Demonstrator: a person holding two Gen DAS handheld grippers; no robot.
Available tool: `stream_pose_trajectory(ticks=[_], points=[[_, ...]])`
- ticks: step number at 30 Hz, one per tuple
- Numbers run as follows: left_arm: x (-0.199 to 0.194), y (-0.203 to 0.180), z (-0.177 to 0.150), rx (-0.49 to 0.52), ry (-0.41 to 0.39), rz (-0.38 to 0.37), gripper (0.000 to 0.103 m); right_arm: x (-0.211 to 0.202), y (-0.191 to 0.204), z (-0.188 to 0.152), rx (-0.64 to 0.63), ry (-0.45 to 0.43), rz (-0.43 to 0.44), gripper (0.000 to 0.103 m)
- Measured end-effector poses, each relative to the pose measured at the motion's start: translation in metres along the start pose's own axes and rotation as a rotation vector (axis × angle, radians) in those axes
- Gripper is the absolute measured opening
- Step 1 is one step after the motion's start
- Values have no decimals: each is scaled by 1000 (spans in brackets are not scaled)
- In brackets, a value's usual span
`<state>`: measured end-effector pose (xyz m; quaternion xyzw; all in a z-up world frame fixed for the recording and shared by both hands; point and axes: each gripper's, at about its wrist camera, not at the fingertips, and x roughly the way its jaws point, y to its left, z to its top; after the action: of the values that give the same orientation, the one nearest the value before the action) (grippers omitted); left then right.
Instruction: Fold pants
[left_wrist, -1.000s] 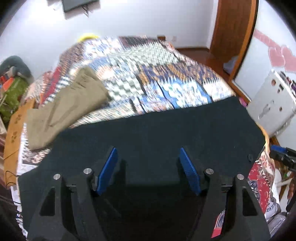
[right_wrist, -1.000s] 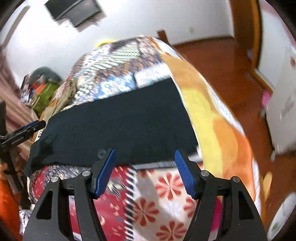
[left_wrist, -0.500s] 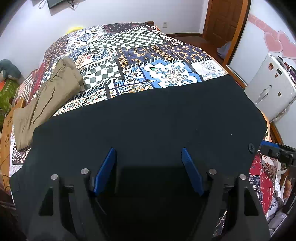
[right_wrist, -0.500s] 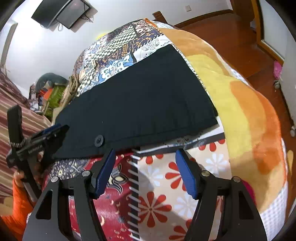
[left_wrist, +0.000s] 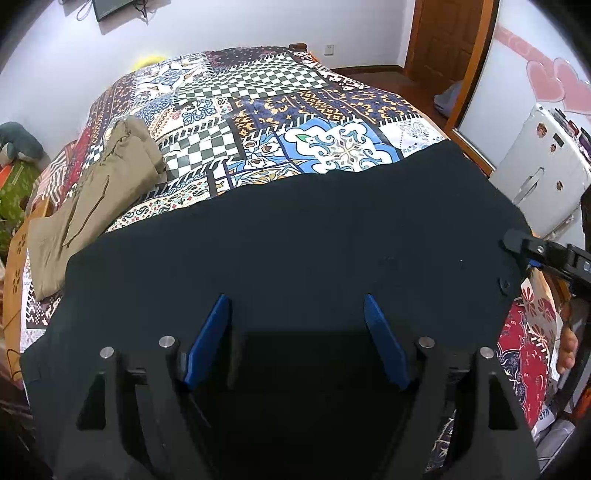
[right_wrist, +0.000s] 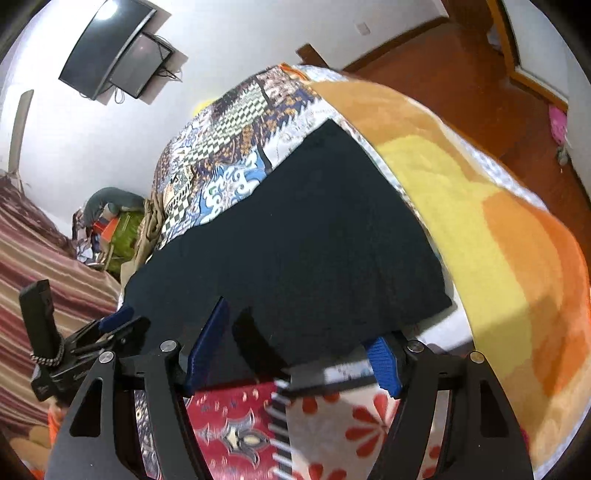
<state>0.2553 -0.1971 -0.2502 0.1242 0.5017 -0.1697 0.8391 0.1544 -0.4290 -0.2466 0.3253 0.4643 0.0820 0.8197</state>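
A patchwork bedspread (left_wrist: 280, 122) covers the bed, with black pants (left_wrist: 295, 236) spread flat across its near end. Since a second ago, both grippers have closed in over the waist edge, suggesting a grasp is next. Left gripper (left_wrist: 295, 332) and right gripper (right_wrist: 291, 354) gape wide, empty. Khaki trousers (left_wrist: 99, 192) lie left; the far bedspread offers folding room.

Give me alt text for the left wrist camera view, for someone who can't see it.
A pair of black pants lies spread flat across the near end of a bed with a patchwork quilt, under the open left gripper. Khaki pants lie on the quilt's left side, and the right gripper reaches in at the black pants' right edge.
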Motion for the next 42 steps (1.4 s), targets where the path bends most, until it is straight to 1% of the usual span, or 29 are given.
stream_pose_trajectory(ticks=[1, 2, 4, 6, 8, 9, 11, 17, 20, 23, 29, 34, 39, 42], points=[[0, 0, 0, -1, -1, 0, 76, 2, 1, 3, -2, -9, -6, 59], [0, 0, 0, -2, -1, -1, 76, 3, 2, 3, -5, -21, -10, 53], [0, 0, -1, -4, -3, -1, 76, 4, 0, 8, -4, -35, 3, 47], [-1, -1, -1, -4, -5, -1, 76, 5, 1, 10, -12, -44, 3, 33], [-2, -1, -2, -2, -6, -1, 76, 5, 5, 11, -31, -51, 3, 24], [-2, -1, -2, 0, -7, -1, 76, 5, 8, 11, -42, -53, 2, 20], [-3, -1, -2, 2, -9, -1, 76, 1, 14, 11, -76, -67, -7, 17], [-9, 0, -4, 5, -20, -6, 76, -16, 36, 21, -139, -126, 5, 14], [-18, 3, -5, 5, -44, 2, 76, -22, 54, 29, -176, -155, 17, 14], [-32, 14, -6, -15, -80, 9, 76, -26, 74, 38, -222, -183, 33, 13], [-65, 52, -13, -96, -152, 32, 76, -27, 117, 51, -317, -226, 80, 13], [-89, 94, -30, -191, -199, 59, 76, -22, 160, 59, -403, -245, 128, 13], [-104, 137, -56, -285, -219, 113, 76, -11, 211, 58, -511, -238, 186, 12], [-112, 162, -75, -347, -226, 150, 76, 0, 241, 47, -589, -206, 229, 12]])
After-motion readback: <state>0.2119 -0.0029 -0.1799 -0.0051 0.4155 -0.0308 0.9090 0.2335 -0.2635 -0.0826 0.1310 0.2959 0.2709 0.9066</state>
